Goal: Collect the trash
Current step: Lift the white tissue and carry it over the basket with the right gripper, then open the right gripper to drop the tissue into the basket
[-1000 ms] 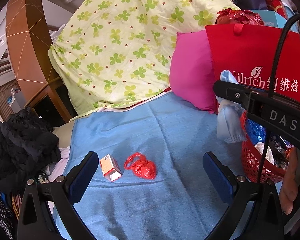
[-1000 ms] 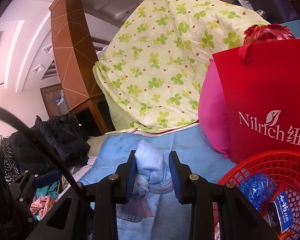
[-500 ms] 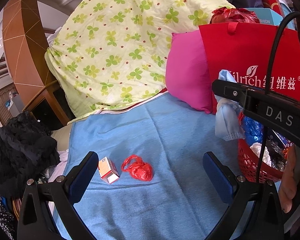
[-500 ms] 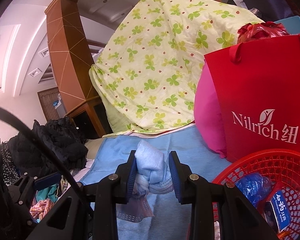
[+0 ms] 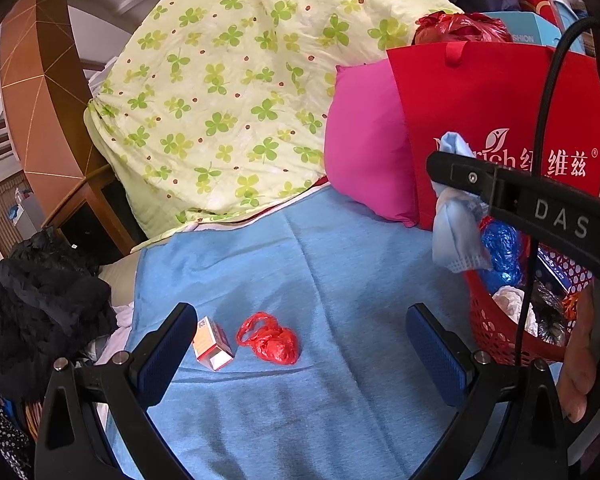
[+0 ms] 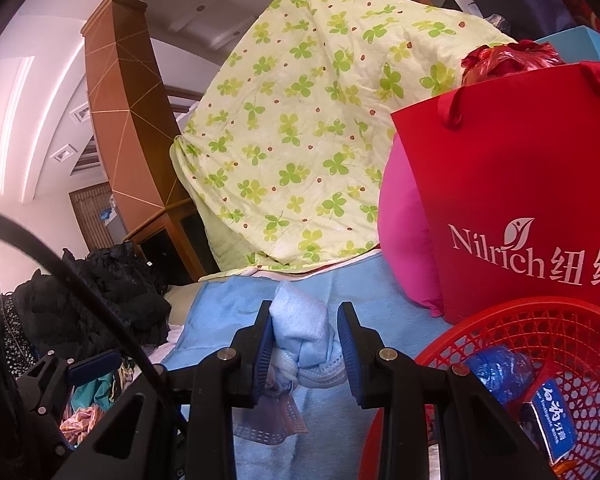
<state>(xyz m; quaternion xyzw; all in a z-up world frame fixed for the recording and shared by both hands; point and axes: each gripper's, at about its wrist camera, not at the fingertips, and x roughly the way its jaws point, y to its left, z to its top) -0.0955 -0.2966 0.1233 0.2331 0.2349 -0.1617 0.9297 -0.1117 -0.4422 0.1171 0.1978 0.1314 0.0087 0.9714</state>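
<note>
The right tongs (image 6: 304,344) pinch a wad of pale blue face masks (image 6: 300,332), held beside the red basket (image 6: 540,320) at about four o'clock in the right wrist view, not yet over its rim. The left tongs (image 5: 300,344) stand wide and empty above the blue bed cover (image 5: 340,264), with a small carton (image 5: 212,344) and a crumpled red plastic bag (image 5: 272,342) at their seven o'clock. The risk, as I judge it: one mask hangs loose below the pads, so an early release could drop it outside the basket.
</note>
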